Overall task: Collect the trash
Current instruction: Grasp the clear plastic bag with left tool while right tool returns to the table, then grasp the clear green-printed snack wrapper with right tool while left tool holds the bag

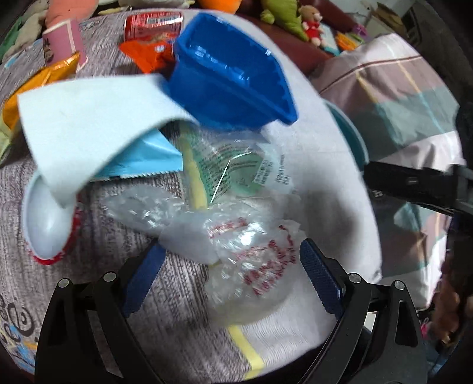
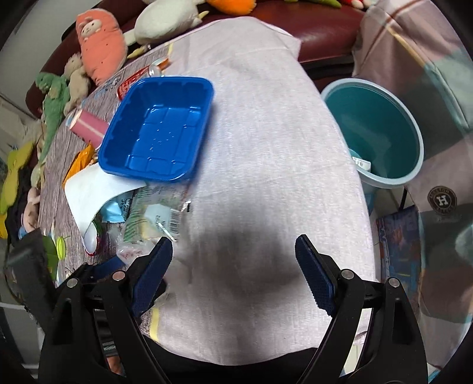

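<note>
We are hovering our left gripper [image 1: 230, 276], jaws spread, around a crumpled plastic bag [image 1: 236, 245]: light, soft, slippery, best pinched at its bunched middle.

So we've got two fisheye views, each mounted on a handheld gripper and looking steeply down along its own fingers at the cloth-covered worktop [image 2: 266, 133]. The left wrist view sits really close, almost on top of the clear plastic wrappers [image 1: 236, 230], so they fill the frame and look a bit blurred. The right wrist view hangs further off to the side over bare cloth, with a teal bucket [image 2: 378, 130] at its right edge. Both views share the blue tray [image 1: 230, 79] [image 2: 159, 127], the white paper sheet [image 1: 88, 124] [image 2: 91, 189] and the red can [image 1: 152, 25] [image 2: 133, 81].
</note>
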